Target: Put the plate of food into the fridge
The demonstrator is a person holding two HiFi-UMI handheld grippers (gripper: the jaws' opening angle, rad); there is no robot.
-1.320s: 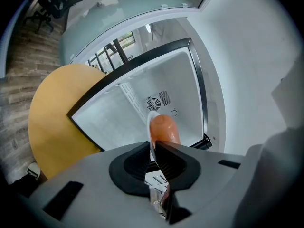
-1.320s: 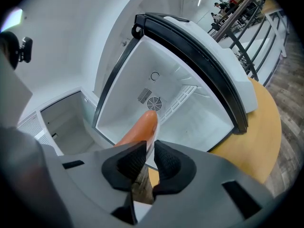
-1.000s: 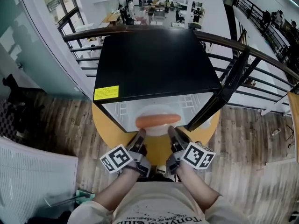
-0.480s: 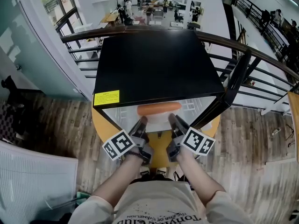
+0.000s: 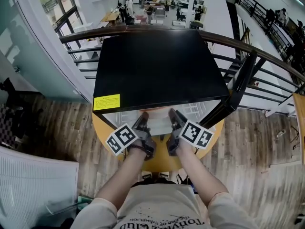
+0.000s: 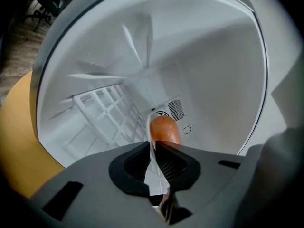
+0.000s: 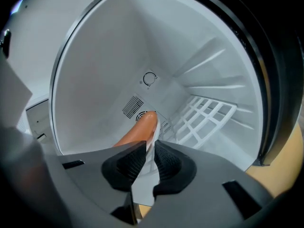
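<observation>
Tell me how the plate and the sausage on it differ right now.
The plate is white, thin and flat; the sausage is orange-brown, rounded and long. The plate's rim is clamped on one side by the left gripper and on the other by the right gripper, while the sausage is touched by neither and simply lies on the plate. Both are within the white interior of the open fridge.

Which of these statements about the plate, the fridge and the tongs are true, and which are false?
1. Both the left tongs and the right tongs are shut on the rim of the plate. True.
2. The sausage on the plate is green. False: it is orange-brown.
3. The fridge is closed. False: it is open, its white inside showing.
4. A white wire shelf is inside the fridge. True.
</observation>
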